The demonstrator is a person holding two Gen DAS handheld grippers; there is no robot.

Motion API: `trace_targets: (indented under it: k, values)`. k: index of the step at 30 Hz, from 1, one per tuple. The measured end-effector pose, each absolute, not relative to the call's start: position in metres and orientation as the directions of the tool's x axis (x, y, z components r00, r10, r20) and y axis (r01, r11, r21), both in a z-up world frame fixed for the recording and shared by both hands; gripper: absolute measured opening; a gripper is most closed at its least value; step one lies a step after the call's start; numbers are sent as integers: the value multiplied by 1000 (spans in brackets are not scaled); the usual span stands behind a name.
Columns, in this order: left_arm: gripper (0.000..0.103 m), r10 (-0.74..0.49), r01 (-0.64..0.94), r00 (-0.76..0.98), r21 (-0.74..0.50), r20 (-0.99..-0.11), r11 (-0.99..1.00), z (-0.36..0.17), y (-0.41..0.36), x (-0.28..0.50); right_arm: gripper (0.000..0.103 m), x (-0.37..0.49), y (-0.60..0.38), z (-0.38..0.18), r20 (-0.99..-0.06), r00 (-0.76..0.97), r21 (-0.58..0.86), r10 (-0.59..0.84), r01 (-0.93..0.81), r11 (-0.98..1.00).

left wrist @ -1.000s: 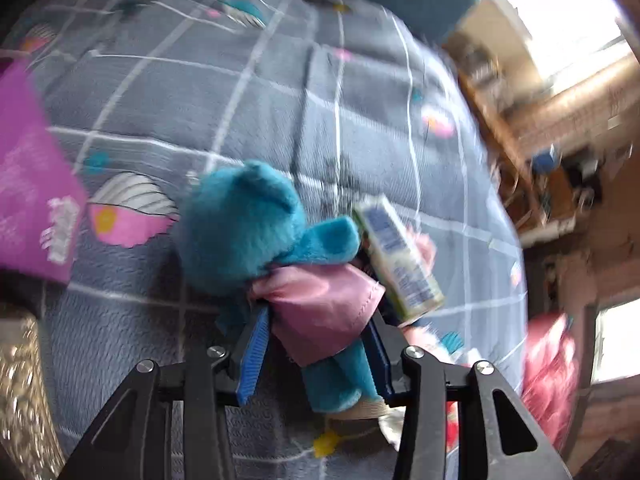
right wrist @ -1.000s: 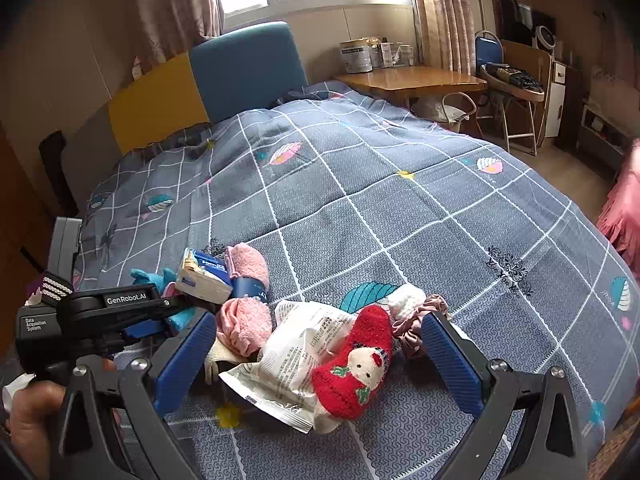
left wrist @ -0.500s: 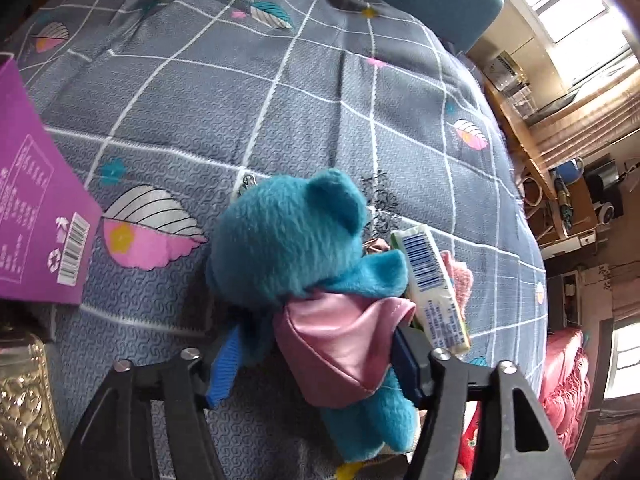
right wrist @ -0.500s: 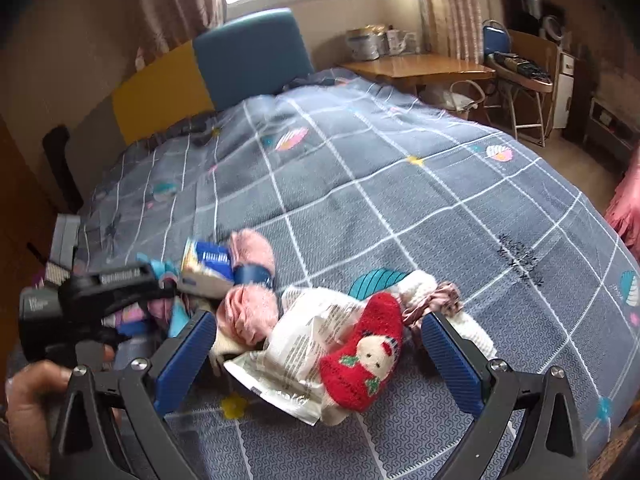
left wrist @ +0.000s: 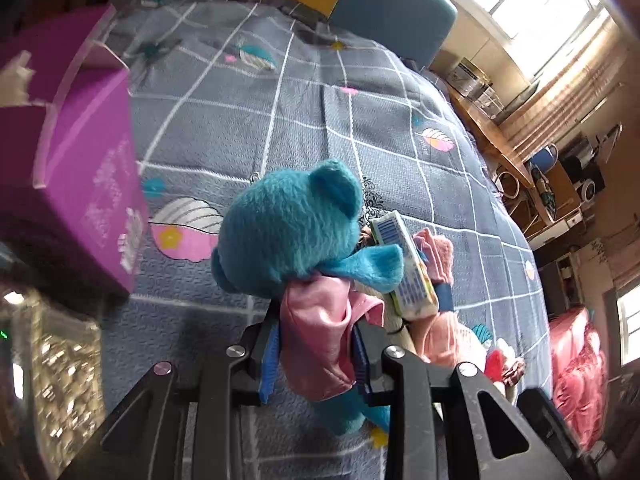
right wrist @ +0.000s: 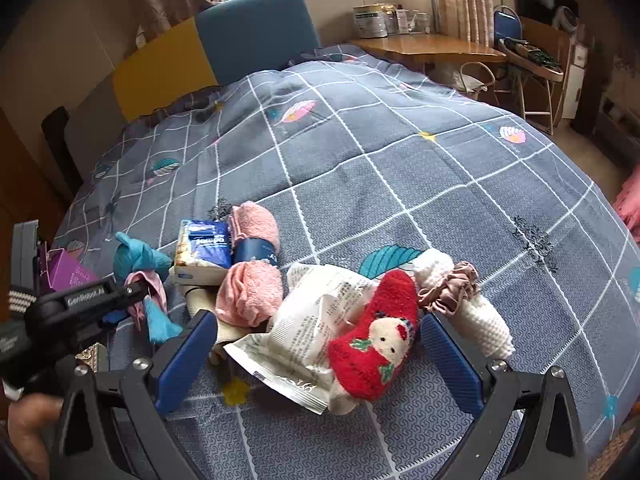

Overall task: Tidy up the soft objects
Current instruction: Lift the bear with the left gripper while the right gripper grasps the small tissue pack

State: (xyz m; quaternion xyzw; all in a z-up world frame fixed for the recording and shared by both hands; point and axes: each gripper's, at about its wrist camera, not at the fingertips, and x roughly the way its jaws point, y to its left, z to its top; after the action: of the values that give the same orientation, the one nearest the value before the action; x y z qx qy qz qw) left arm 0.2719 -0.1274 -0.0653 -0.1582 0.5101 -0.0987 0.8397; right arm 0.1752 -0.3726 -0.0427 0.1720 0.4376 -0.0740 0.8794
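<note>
Teal plush bear [left wrist: 296,232] between closing left gripper [left wrist: 316,354] fingers.

The teal plush bear [left wrist: 288,228] is fuzzy, its pink cape [left wrist: 316,344] satiny with a sheen. The red sock [right wrist: 376,340] looks fleecy, the quilted bedspread [right wrist: 400,168] matt cloth, and the purple box [left wrist: 92,184] smooth card.

- Beyond the pink towel roll [right wrist: 256,224], the grey quilt [right wrist: 400,152] lay bare.
- Left of that roll, a purple box [left wrist: 92,184] blocked passage.

Box [left wrist: 92,184] left of bear [left wrist: 288,228] — on bed [left wrist: 304,120]
</note>
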Motion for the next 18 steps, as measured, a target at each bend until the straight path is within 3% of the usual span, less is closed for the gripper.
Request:
trace_targets:
  k: [9, 12, 15, 18]
  values:
    - [30, -328, 152, 458, -290, -827, 945, -50, -138, 228, 81, 237, -350, -32, -745, 615, 404, 258, 108, 908]
    - [30, -343, 148, 444, -310, -828, 939, -51, -130, 218, 80, 269, -334, -42, -743, 562, 469, 363, 50, 882]
    - [30, -351, 159, 438, -313, -828, 936, -49, -123, 208, 81, 291, -318, -58, -794, 498, 428, 350, 48, 903]
    - [30, -358, 179, 441, -310, -823, 934, -47, -121, 200, 95, 308, -310, -80, -844, 434, 379, 316, 65, 923]
